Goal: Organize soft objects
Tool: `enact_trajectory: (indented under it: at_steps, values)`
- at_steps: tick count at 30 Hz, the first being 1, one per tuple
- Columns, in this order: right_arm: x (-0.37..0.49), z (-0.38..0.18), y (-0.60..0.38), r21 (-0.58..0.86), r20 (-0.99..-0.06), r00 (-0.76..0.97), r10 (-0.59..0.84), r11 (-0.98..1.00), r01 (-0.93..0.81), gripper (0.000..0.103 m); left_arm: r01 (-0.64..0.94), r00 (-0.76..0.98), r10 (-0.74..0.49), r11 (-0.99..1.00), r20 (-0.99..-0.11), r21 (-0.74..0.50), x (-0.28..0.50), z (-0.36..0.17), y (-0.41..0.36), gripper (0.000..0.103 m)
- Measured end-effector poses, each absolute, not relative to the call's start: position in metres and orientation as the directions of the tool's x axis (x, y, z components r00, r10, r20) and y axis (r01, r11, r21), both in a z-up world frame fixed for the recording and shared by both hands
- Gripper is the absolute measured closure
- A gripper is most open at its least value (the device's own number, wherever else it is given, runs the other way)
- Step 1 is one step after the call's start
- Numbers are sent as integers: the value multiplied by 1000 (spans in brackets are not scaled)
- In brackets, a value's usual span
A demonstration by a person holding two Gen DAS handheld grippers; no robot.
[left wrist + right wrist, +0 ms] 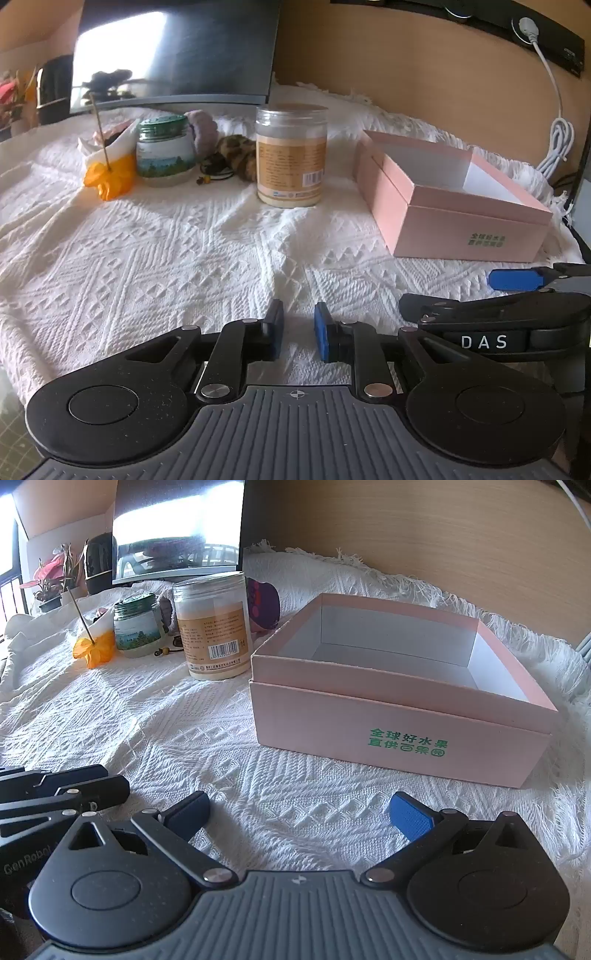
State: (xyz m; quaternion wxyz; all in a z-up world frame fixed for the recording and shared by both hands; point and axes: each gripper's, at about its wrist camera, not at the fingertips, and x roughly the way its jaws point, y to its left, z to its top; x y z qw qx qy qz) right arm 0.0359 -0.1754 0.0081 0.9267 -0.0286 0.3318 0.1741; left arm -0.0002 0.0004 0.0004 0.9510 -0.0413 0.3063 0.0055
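White woven cloth (184, 240) with raised diamond patterning and a fringed edge covers the work surface, backed by a wood-grain wall panel and a dark monitor (177, 51). An open pink cardboard box (402, 723) printed with green Chinese characters sits on the cloth to the right, its white interior bare. Left of it stands a tall clear jar (291, 155) with a tan label and barcode, and beside that a shorter glass jar (165, 151) with a green lid. Soft items cluster behind and around the jars: a mauve scrunchie (202, 129), a leopard-print scrunchie (238, 157), an orange fabric flower (109, 177) on a thin stick, and a purple plush piece (264, 603) seen only from the right wrist camera. A dark beaded cord (214, 173) lies between the jars. Low over the near edge of the cloth, the left gripper (298, 330) has its blue-padded jaws parted by a narrow gap, holding nothing. Just beside it, the right gripper (301, 814) has its jaws spread wide, also empty. A white power cable (557, 136) hangs along the wall at far right.
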Motion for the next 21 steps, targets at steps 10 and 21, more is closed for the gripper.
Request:
enact_trajectory:
  at_steps: [10, 21]
  values:
    - [36, 8, -175, 62, -625, 719, 303, 938, -342, 0, -43, 811, -9, 996, -585, -74, -2, 0, 3, 82]
    - [36, 8, -175, 61, -625, 719, 303, 938, -342, 0, -44, 810, -9, 996, -586, -76, -2, 0, 4, 82]
